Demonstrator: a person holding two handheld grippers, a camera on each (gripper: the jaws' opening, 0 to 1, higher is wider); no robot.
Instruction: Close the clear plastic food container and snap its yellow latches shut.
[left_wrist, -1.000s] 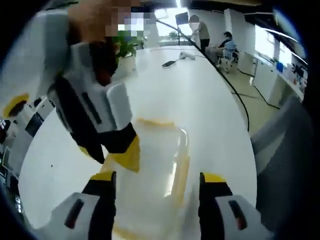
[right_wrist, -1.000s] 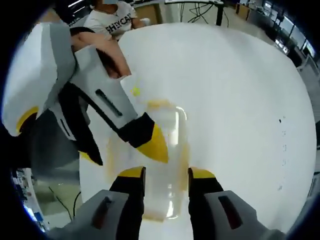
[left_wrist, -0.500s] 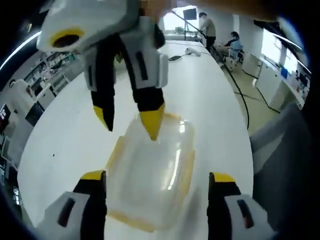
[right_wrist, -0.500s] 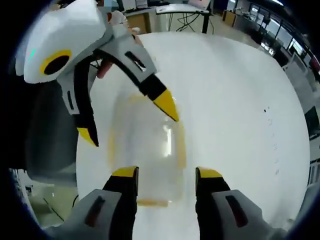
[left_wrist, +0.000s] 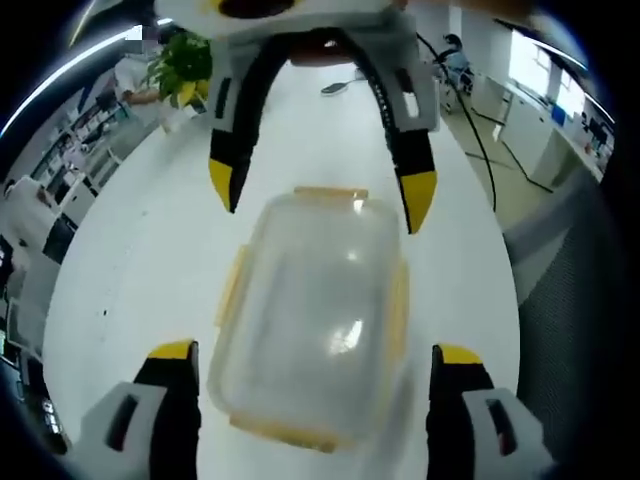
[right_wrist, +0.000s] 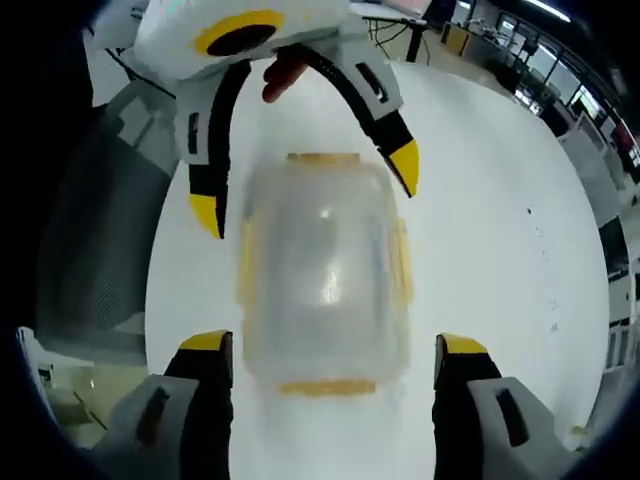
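Container: clear tub w/ lid on, lying on white table, well in from edges; yellow latches along sides, seated or not – can't tell.
L gripper: spread wide, straddling near end, grasping nothing.
R gripper: spread wide at opposite end, nothing held.
Risk: probably tub skids if one latch pushed w/o bracing; lid may pop up.

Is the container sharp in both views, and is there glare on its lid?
Left gripper view: the container is fairly sharp, with small bright glare spots on its lid. Right gripper view: the container is smeared by blur, its yellow latches soft, with a pale reflection at the lid's centre.
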